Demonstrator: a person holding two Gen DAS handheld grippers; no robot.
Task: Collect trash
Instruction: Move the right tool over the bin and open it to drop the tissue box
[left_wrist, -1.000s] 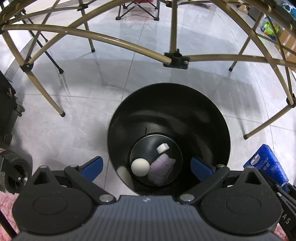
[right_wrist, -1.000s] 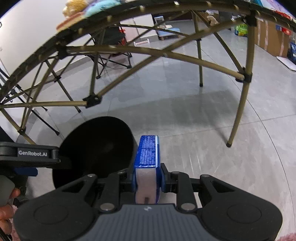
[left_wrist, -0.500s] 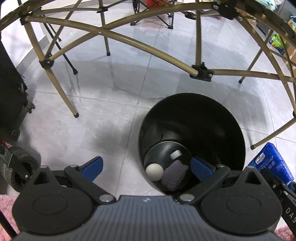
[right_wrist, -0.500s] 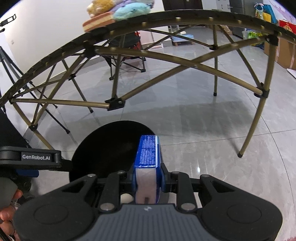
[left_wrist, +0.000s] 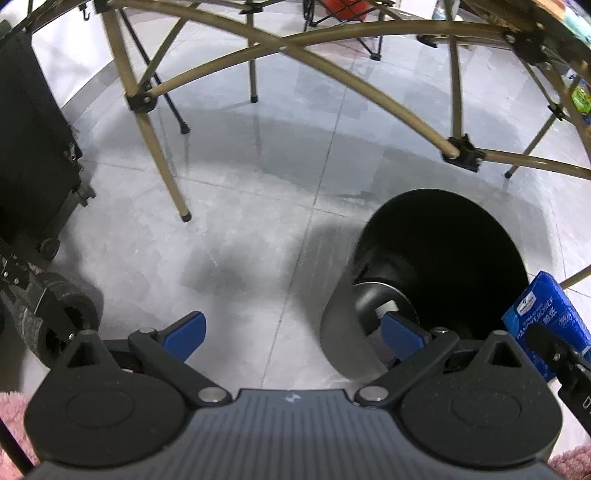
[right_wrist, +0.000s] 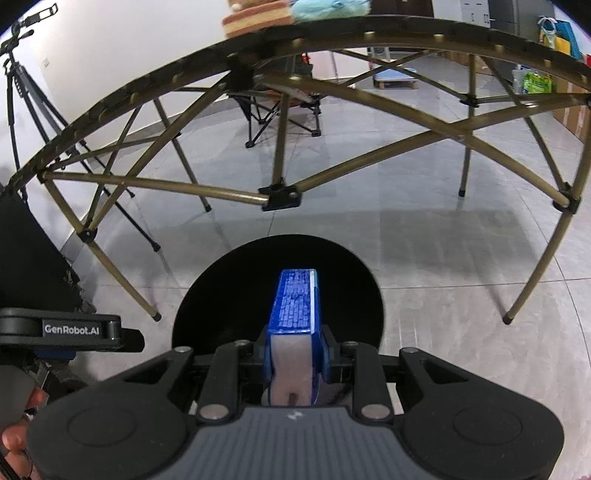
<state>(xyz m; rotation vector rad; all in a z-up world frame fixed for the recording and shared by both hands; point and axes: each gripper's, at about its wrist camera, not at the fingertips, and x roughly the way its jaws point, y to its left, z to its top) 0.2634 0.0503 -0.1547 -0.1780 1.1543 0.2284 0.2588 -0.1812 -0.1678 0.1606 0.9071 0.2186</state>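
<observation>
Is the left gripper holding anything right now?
No, the left gripper stands wide open over grey floor tile, nothing between its blue fingers.

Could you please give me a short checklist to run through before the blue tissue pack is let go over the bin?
1. Right gripper shut on the blue tissue pack: ok.
2. Pack lined up over the mouth of the black bin in the right wrist view: ok, though how high it is above the rim cannot be told.
3. Bin upright on the floor: ok.
4. Room left in the bin: ok; only small bits show at the bottom.
5. Left gripper open and holding nothing: ok.
6. Left gripper clear of the drop path: cannot tell; one finger overlaps the bin's near rim.
</observation>
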